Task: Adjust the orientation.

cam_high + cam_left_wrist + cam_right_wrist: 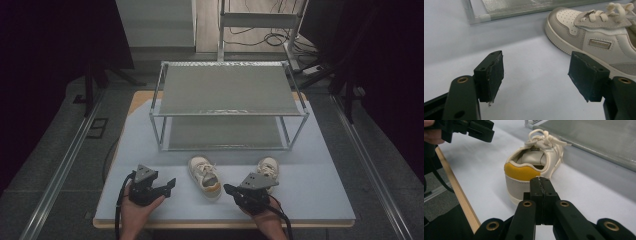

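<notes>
A white sneaker (204,175) with a yellow heel tab lies on the pale mat, toe toward the rack. In the left gripper view its side (599,32) sits at the upper right, just beyond the right-hand jaw. My left gripper (169,185) (536,72) rests left of it, open, with bare mat between the pads. My right gripper (228,189) (541,181) is shut on nothing and points at the sneaker's heel (524,172) from very close. Whether it touches the heel, I cannot tell. A second white sneaker (268,166) lies partly behind the right gripper's body.
A two-tier metal rack (230,114) with grey shelves stands on the middle of the table behind the sneakers, and its lower frame (506,11) (599,137) is close by. The table's wooden front edge (456,187) runs near my hands. Dark floor and rails flank the table.
</notes>
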Available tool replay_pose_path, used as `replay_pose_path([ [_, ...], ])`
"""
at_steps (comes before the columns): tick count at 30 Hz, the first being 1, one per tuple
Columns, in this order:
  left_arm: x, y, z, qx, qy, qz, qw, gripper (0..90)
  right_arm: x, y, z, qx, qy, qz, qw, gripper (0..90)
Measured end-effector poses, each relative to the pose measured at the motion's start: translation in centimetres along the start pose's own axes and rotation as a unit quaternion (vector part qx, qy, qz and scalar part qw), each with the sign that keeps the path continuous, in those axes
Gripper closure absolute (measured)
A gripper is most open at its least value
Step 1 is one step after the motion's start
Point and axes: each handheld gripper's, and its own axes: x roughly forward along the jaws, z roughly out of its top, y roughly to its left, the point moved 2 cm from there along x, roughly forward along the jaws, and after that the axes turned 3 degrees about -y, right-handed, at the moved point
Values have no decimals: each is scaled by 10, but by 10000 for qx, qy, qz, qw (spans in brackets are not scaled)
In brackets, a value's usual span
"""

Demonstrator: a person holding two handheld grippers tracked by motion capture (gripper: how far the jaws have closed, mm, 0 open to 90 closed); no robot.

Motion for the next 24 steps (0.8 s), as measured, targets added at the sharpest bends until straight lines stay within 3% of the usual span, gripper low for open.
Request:
replay_pose_path([
  [9, -4, 0, 1, -13, -49, -12, 10000, 285, 12, 3, -2, -33, 189, -38, 9998, 897],
  [16, -4, -1, 1, -4, -35, -27, 10000, 285, 15, 5, -5, -150, 336, -275, 9989, 896],
  [24, -3, 0, 0, -15, -9, -12, 10000, 285, 20, 8, -8, -116, 428, -197, 9988, 897],
])
